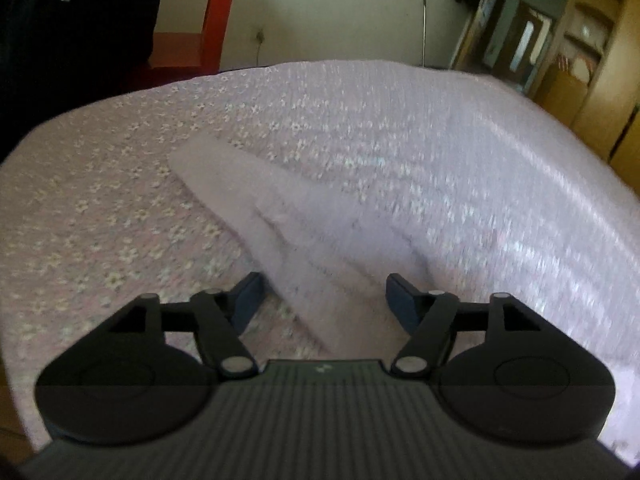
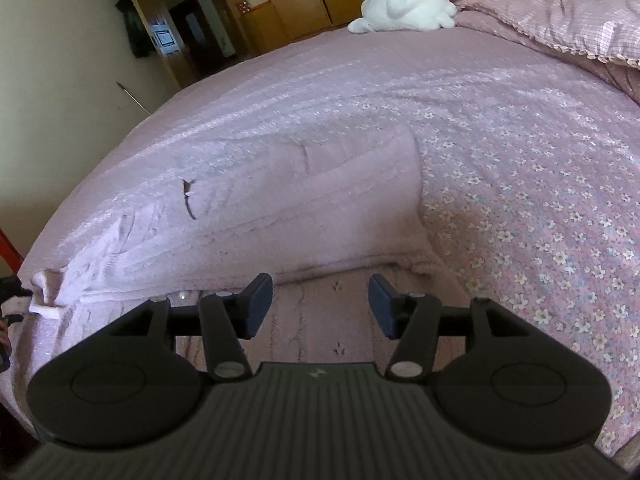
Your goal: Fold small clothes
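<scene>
Centrally, a pale pink knitted garment [image 2: 280,200] lies spread on the floral bedsheet [image 2: 540,240]; left gripper [image 1: 322,300] and right gripper [image 2: 320,304] hover at its edges, fingers apart, holding nothing.

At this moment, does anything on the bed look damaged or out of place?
Yes: the pink garment shows a dark curved mark near its left part, a tear or a stitched detail; I cannot tell which. A white and orange plush toy lies at the bed's far edge, apart from the folding.
</scene>
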{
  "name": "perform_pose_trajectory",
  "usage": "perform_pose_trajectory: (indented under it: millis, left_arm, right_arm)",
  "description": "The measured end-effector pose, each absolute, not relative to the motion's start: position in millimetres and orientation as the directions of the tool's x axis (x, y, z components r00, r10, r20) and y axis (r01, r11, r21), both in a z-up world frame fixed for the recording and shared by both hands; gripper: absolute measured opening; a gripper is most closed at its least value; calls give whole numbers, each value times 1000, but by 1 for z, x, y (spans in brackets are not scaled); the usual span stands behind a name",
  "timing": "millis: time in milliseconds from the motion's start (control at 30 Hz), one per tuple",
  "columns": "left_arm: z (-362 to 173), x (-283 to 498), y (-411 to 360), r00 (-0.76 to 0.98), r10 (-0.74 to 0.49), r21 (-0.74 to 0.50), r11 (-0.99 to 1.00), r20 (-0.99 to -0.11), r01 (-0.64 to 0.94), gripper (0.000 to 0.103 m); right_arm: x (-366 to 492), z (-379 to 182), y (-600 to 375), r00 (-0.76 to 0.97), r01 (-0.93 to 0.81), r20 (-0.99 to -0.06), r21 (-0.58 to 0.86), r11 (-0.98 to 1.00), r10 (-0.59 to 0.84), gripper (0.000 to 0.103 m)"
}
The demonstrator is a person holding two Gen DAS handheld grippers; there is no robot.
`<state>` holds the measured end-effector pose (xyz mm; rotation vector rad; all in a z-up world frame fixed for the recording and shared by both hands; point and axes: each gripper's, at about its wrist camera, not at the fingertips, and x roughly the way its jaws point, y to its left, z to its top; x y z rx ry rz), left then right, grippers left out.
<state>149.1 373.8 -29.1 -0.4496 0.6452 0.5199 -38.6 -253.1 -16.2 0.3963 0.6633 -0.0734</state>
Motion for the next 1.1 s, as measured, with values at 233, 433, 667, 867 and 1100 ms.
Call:
perform_pose_trajectory:
  millis: [233,433,667,867,1100]
  left_arm:
    - [-34,167,362,665,362,-114,821,-653,-559,69]
    - [-32,164,353,691,363,-49,865,-625,-499,13]
    - [15,110,349,758,436,-53,851,-485,-523,12]
    - [57,69,329,847,331,-127,901,-415,-414,12]
    - [91,50,262,923,167,-180,954,-346,-240,12]
  right_arm:
    - [-35,-17,-253,784,199,-620,316,928,43,62]
    - [-32,-20,-250,781,178,-620,333,926,73,62]
    - [-31,-20,-246,793,150,-601,356,923,103,62]
    - [-31,-21,-244,793,135,-595,382,914,132,62]
    - [-41,-20,-246,792,115,-592,389,914,152,62]
